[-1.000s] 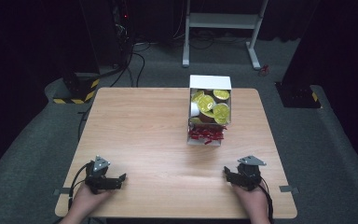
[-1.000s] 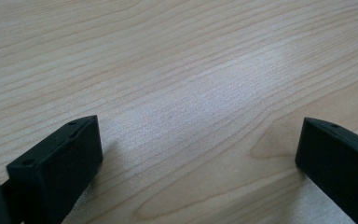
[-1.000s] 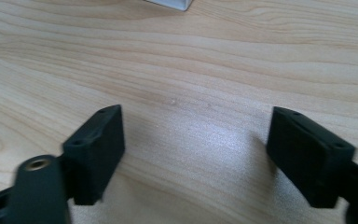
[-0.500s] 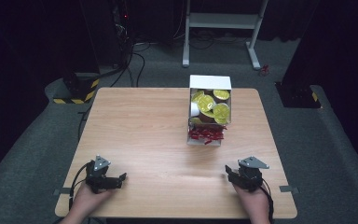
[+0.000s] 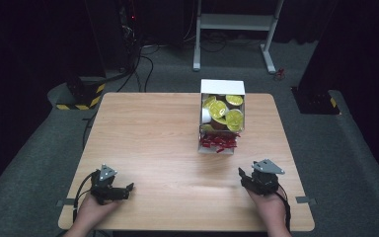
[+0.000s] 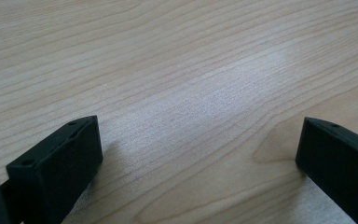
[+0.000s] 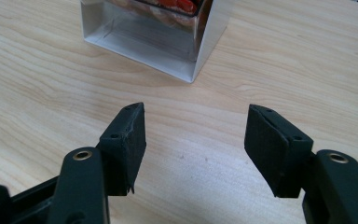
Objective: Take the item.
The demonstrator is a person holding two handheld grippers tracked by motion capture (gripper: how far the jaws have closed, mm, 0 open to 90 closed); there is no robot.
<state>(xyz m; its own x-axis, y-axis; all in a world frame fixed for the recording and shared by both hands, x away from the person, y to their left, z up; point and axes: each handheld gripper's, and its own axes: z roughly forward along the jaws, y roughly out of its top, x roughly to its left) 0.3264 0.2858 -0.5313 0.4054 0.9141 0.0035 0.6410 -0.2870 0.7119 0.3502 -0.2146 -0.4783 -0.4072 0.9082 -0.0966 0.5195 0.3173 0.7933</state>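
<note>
Nothing has been handled yet, as far as the pictures show: both grippers sit at the near edge of the wooden table (image 5: 143,133) and neither has hold of anything. The right gripper (image 5: 247,176) has its jaws parted at a middling width after some opening and closing just now, with only bare wood between them; its own camera looks past the fingertips (image 7: 129,122) at the near corner of the clear box (image 7: 158,39), which lies ahead of it and a little to the left, well apart from the jaws. In the high view that box (image 5: 220,143) stands toward the far right of the table, with red packets (image 5: 218,142) in its nearer compartment and gold-lidded cups (image 5: 225,111) piled in the farther one, all apparently undisturbed. The left gripper (image 5: 123,189) rests low over the wood with its jaws spread wide and empty, far off to the side of the box. Judging from this, the work is at its very start: the reach toward the box, any grasp of its contents, and whatever placing follows are all left to do.
</note>
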